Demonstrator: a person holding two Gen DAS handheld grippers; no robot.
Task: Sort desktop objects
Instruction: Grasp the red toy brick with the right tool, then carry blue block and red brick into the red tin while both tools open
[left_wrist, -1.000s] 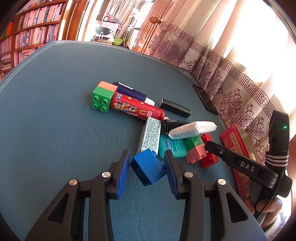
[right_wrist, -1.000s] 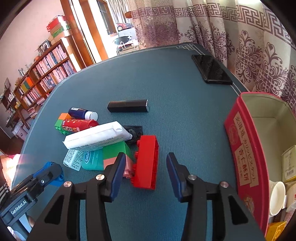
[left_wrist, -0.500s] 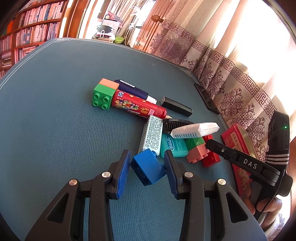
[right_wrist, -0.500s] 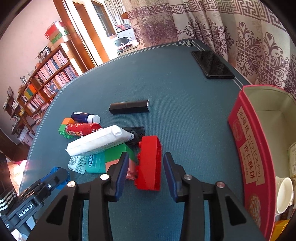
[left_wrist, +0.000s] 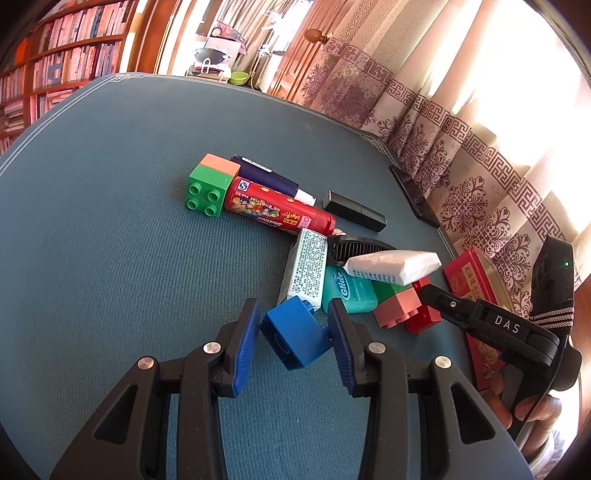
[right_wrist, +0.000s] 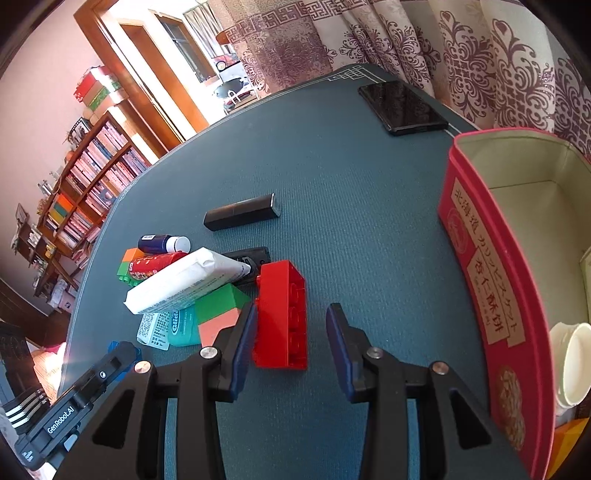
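Crowding the middle of the blue counter (left_wrist: 110, 258) is a heap of small things. In the left wrist view the left tool (left_wrist: 293, 332) is gripping a blue block (left_wrist: 295, 336) at lower centre, both pads pressing on its sides, the block tilted. Just beyond it a white printed packet (left_wrist: 308, 269) and a teal floss case (left_wrist: 349, 290) reading "Glide" are lying side by side, with a white tissue pack (left_wrist: 393, 264) resting across a green and pink block (left_wrist: 395, 302). Further up, a red tube (left_wrist: 280, 210) lettered "Skittles" is lying against a green block topped with orange (left_wrist: 208, 188), a dark blue bottle (left_wrist: 267, 177) behind it and a black stick (left_wrist: 354, 212) to its right. A black comb-like piece (left_wrist: 354, 247) is poking out under the tissue pack.

In the right wrist view the right tool (right_wrist: 291, 332) is straddling a red brick (right_wrist: 282, 314) standing on its long side at centre; the left pad is touching it, the right pad is standing clear, so the tool is unclenched. The tissue pack and green and pink block are pressing close on the brick's left. A red tin (right_wrist: 480, 266) with Japanese lettering is standing open at the right edge, a white cup (right_wrist: 570, 362) inside. A black phone (right_wrist: 402, 107) is lying at the upper right. At lower left the other tool's body is showing "GenRobot.AI"; "DAS" is showing on the right tool in the left view.
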